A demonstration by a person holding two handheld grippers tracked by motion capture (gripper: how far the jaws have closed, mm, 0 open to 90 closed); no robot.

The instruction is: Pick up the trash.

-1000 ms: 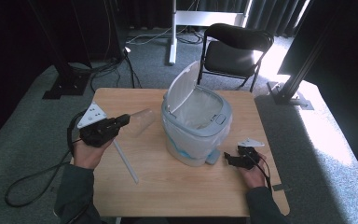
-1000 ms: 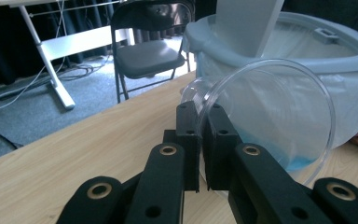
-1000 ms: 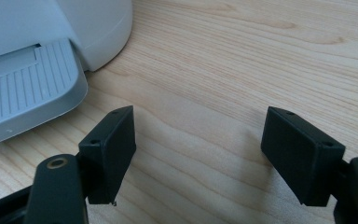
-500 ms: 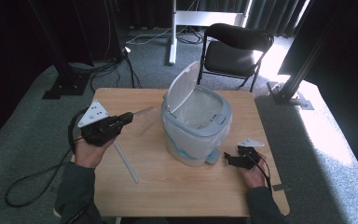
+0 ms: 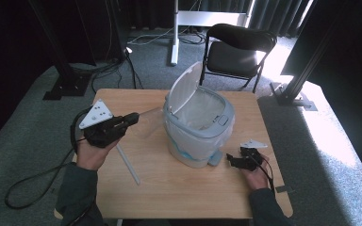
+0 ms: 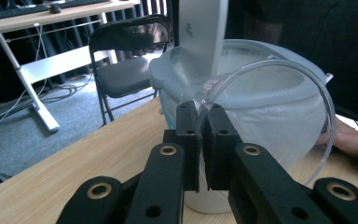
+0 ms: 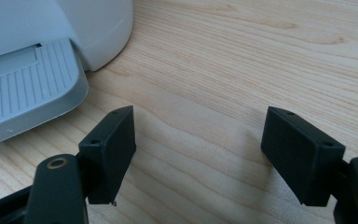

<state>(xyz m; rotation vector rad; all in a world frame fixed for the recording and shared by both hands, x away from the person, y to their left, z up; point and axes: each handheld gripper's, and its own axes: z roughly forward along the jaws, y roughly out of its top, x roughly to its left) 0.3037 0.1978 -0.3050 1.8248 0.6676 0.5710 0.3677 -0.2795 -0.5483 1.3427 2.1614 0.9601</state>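
A pale grey pedal bin (image 5: 202, 134) stands mid-table with its lid (image 5: 185, 87) up and a white liner inside. My left gripper (image 5: 134, 117) is held above the table left of the bin, shut on the rim of a clear plastic cup (image 5: 150, 118). In the left gripper view the cup's rim (image 6: 204, 95) is pinched between the two jaws, its mouth facing the bin (image 6: 261, 93). My right gripper (image 5: 231, 161) rests low on the table at the bin's front right, open and holding nothing. In the right gripper view the ribbed foot pedal (image 7: 23, 93) lies just left of the gripper (image 7: 200, 149).
A white straw-like stick (image 5: 128, 165) lies on the wooden table (image 5: 179, 197) near the left hand. A black folding chair (image 5: 238, 47) stands behind the table's far edge. Cables trail on the floor at the left.
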